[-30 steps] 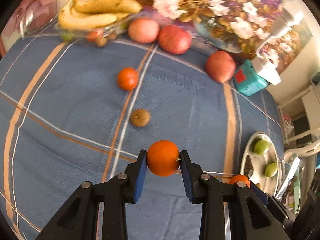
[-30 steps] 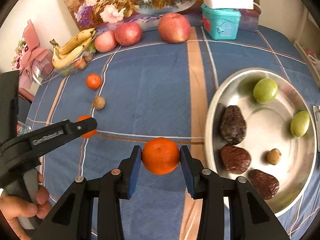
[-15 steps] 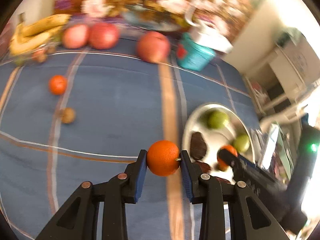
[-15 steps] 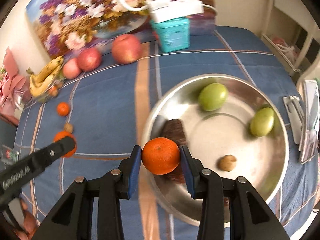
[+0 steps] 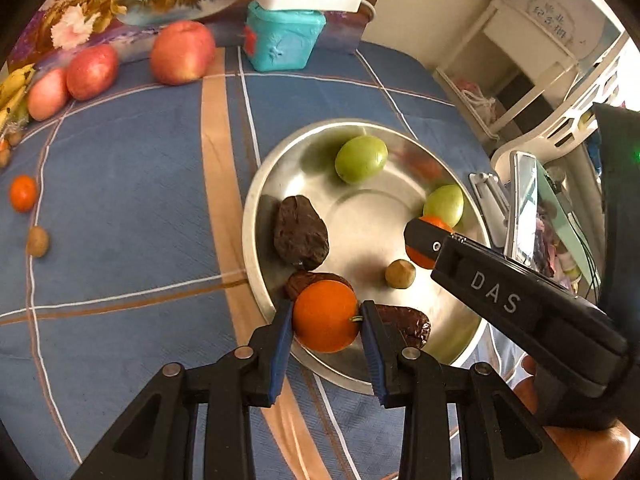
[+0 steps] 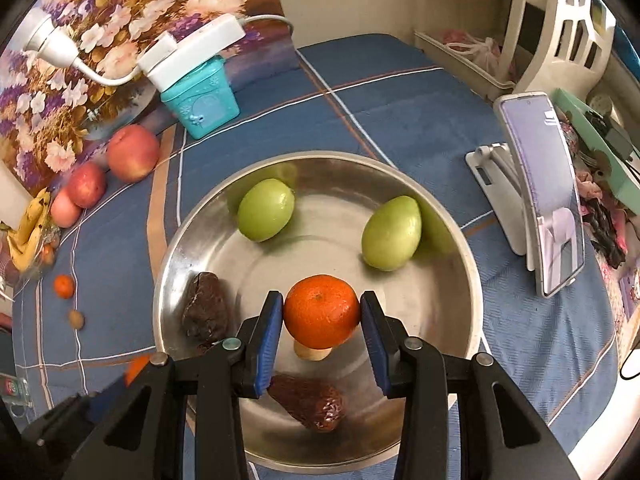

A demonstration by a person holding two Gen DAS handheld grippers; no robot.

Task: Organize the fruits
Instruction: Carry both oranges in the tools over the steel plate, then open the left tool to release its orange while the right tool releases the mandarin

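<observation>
— Holding what, the two grippers?
— Left gripper (image 5: pixel 326 322) squeezes a round orange tangerine (image 5: pixel 325 316) over the steel bowl's (image 5: pixel 256 200) edge. Right gripper (image 6: pixel 322 318) squeezes a bumpy mandarin (image 6: pixel 321 311) above its middle.

Looking like a home room: sitting on a blue plaid tablecloth (image 6: pixel 400 92), backed by a floral painting (image 6: pixel 100 40), with white plastic shelving (image 6: pixel 560 40) and a phone on a stand (image 6: pixel 540 200) standing nearby.
</observation>
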